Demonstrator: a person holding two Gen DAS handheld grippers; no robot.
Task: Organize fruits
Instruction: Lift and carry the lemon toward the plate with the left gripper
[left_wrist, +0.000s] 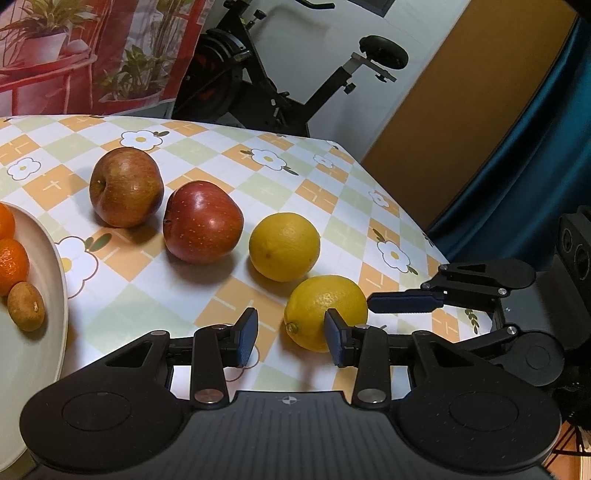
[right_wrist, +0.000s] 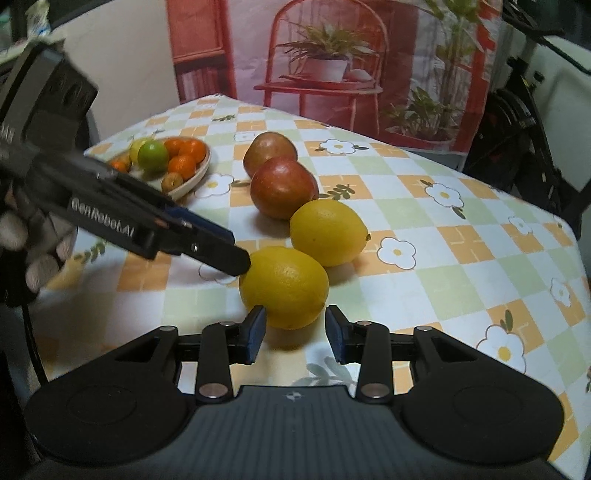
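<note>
Lemons (left_wrist: 284, 246) lie beside two apples (left_wrist: 202, 221) on the table (left_wrist: 369, 192), the nearest lemon (right_wrist: 283, 287) just ahead of the right gripper (right_wrist: 295, 334) and the left gripper (left_wrist: 291, 338), both with jaws apart, gripping nothing.

Checkered floral table (right_wrist: 406, 206): two apples (left_wrist: 203, 221), two lemons (left_wrist: 284, 246), fruit-filled bowl (right_wrist: 197, 173).

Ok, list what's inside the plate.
The plate holds several oranges, one lime, a yellowish fruit behind it and a small brownish fruit. The left gripper covers its near edge.
</note>
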